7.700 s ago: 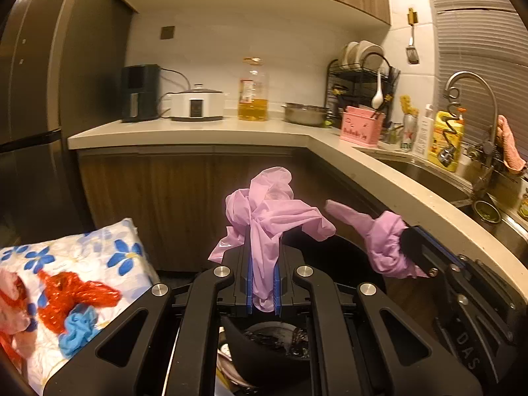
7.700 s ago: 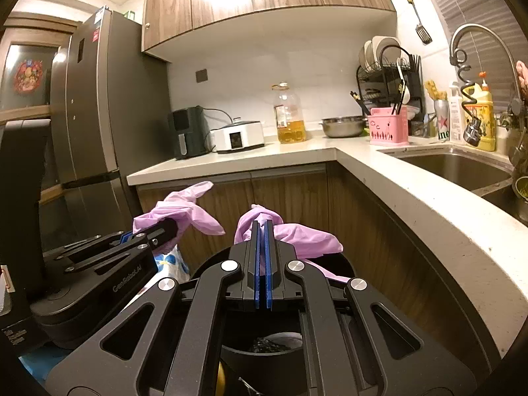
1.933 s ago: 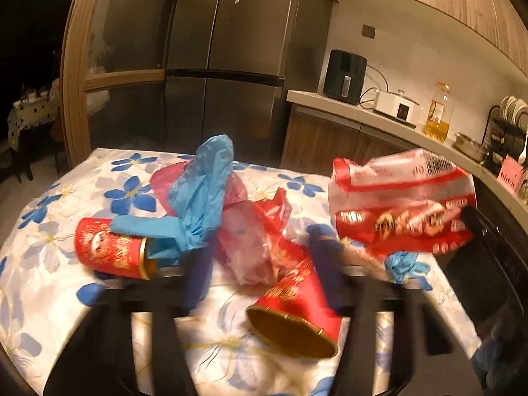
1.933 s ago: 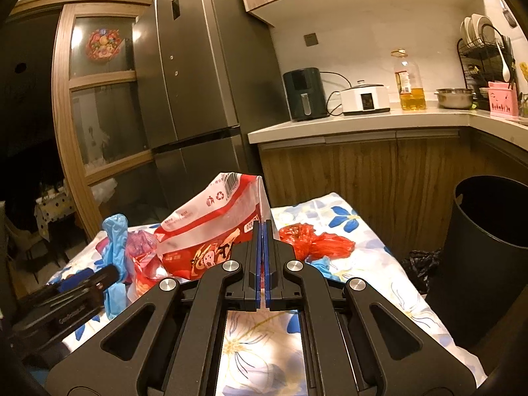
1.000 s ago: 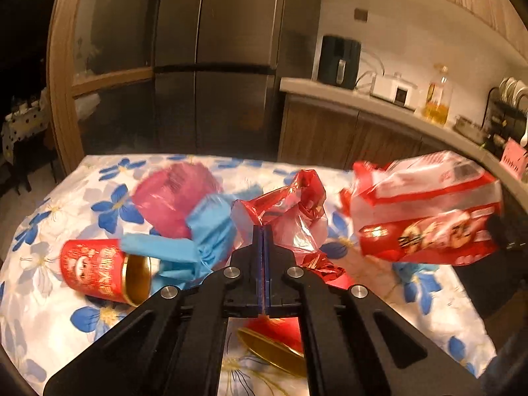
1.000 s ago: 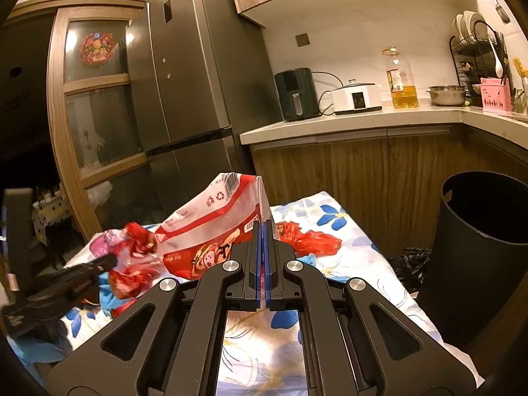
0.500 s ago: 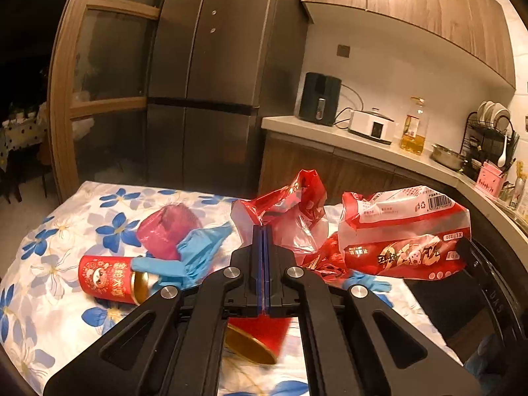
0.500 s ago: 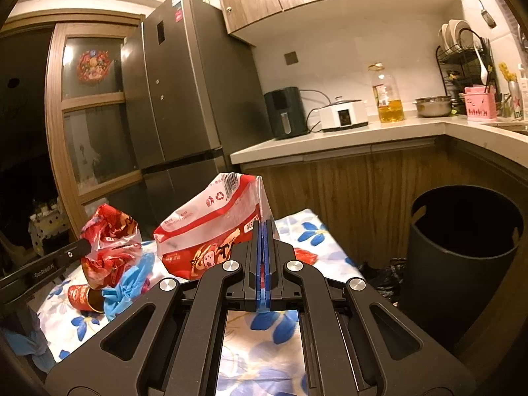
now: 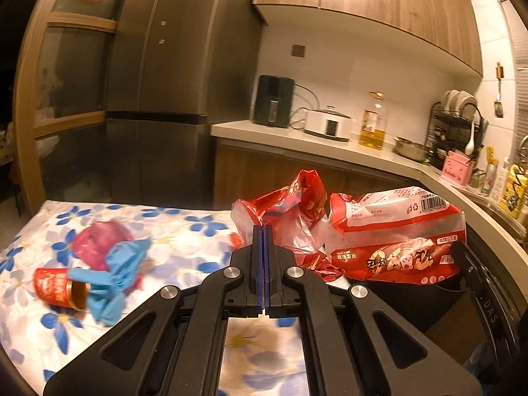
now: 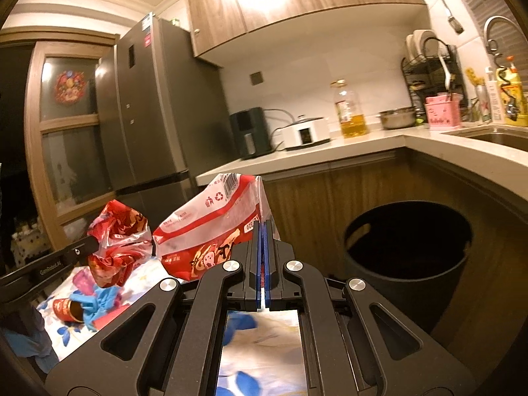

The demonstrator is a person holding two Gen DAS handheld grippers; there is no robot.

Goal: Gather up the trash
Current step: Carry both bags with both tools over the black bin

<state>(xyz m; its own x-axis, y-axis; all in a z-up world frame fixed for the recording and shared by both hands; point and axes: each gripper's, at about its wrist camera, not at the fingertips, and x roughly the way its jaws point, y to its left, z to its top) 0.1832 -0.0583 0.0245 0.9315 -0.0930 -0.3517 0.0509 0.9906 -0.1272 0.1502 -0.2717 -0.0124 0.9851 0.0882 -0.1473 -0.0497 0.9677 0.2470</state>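
My left gripper [image 9: 262, 231] is shut on a crumpled red and clear wrapper [image 9: 290, 204] and holds it above the flowered tablecloth [image 9: 184, 231]; the wrapper also shows in the right wrist view [image 10: 115, 241]. My right gripper [image 10: 263, 227] is shut on a large red and white snack bag [image 10: 211, 231], which also shows in the left wrist view [image 9: 396, 231]. A black trash bin [image 10: 409, 257] stands to the right of the table, open at the top. A red paper cup [image 9: 56, 288], a blue glove [image 9: 115, 274] and a pink bag [image 9: 99, 241] lie on the cloth.
A wooden kitchen counter [image 10: 363, 145] runs behind the bin, with an oil bottle [image 10: 349, 112], a cooker and a dish rack. A tall steel fridge [image 9: 165, 82] stands behind the table. A sink [image 10: 495, 138] lies at the far right.
Both grippers have lifted and swung right with their loads, toward the bin. The bin now looms larger in the right wrist view. The cup and glove stayed on the cloth.
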